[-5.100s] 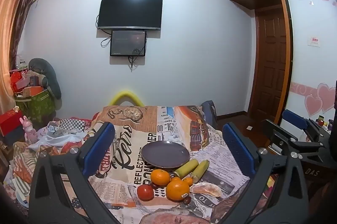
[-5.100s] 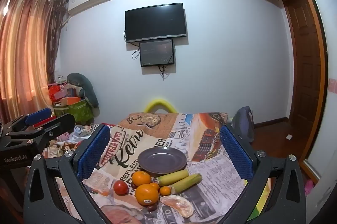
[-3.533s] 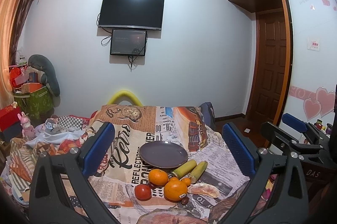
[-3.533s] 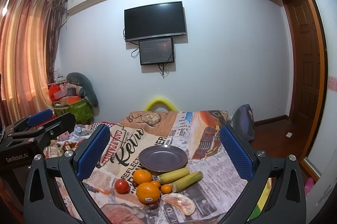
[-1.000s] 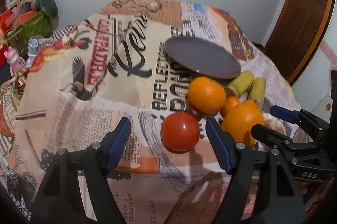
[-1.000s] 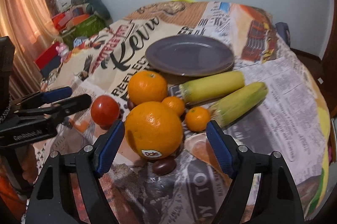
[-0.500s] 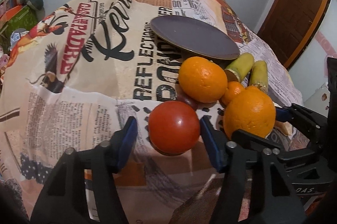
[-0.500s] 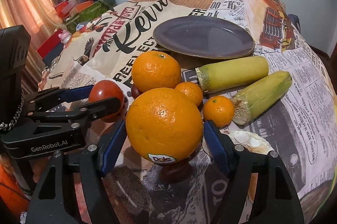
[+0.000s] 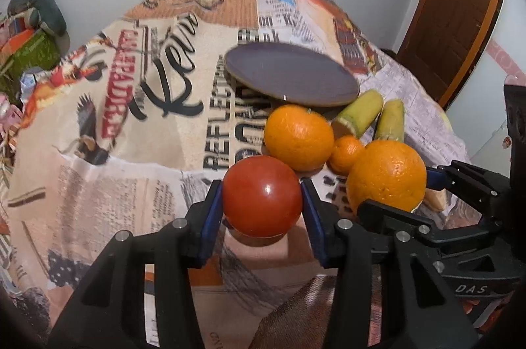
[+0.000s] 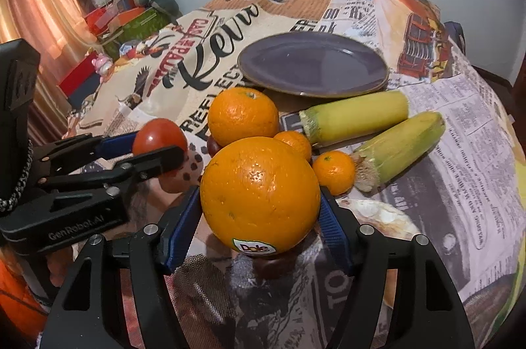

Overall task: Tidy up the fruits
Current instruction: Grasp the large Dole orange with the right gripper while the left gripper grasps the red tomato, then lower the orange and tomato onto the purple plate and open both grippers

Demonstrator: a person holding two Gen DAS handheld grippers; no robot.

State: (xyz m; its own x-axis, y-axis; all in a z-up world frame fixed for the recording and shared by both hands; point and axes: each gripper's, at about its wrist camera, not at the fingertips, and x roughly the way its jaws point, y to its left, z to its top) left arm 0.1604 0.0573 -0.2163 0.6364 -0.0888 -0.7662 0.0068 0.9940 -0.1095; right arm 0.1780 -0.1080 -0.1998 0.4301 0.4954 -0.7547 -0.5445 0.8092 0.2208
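Left gripper (image 9: 262, 204): you have the tomato (image 9: 262, 196) clamped, in front of the plate (image 9: 291, 79); squeeze gently.
Right gripper (image 10: 259, 219): your pads grip the big orange (image 10: 259, 194), also short of the plate.
Lift: raise both straight up, clear of the smaller orange (image 10: 243, 115).
Plate: bare; set them down apart.
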